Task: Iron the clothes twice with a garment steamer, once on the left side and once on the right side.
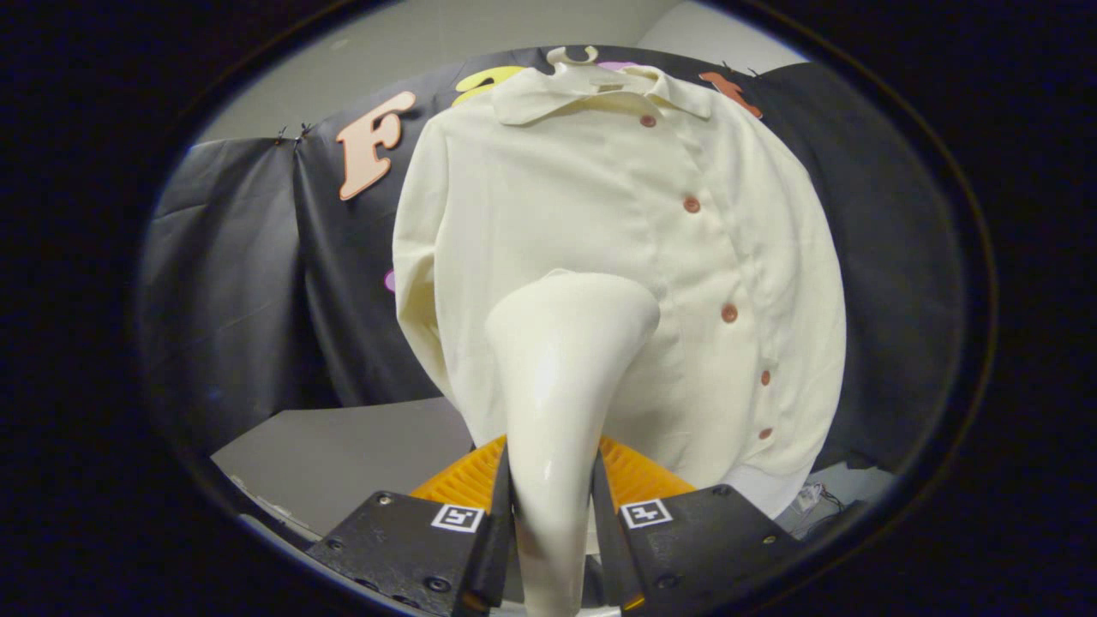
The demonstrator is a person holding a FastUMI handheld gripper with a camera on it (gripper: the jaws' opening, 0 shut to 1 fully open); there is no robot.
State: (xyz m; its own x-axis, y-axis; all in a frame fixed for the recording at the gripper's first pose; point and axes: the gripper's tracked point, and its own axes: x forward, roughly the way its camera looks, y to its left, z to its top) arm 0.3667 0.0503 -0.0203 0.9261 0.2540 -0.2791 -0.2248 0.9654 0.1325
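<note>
The hand-held gripper (553,514) is pinching the garment steamer (561,377) by its narrow neck, one finger pressed to each side, so the flared head stands up and forward, beyond the fingertips. Holding low on the neck keeps the wide head free to face the cloth and leaves the fingers clear of the steaming end. The steamer head sits in front of the lower middle of the cream shirt (617,257), on the side away from the row of reddish buttons (728,313); whether the head touches the fabric or stands just off it cannot be told from this view. The shirt hangs upright from a hanger hook (572,56) at the collar, against the black booth cloth (257,283), front panel towards the gripper and buttoned shut, sleeves hanging down at either side. Hanging lets the fabric drop flat under its own weight, which suits an up-and-down pass. The hem reaches down near the far edge of the grey bench (343,454), with something small lying on the surface past the hem, too small to name. Judgement: the head is placed for a stroke on the panel beside the button row; how many of the two passes remain cannot be read from this moment. Risk: a tilt of the neck in the grip would turn the head off the cloth.
</note>
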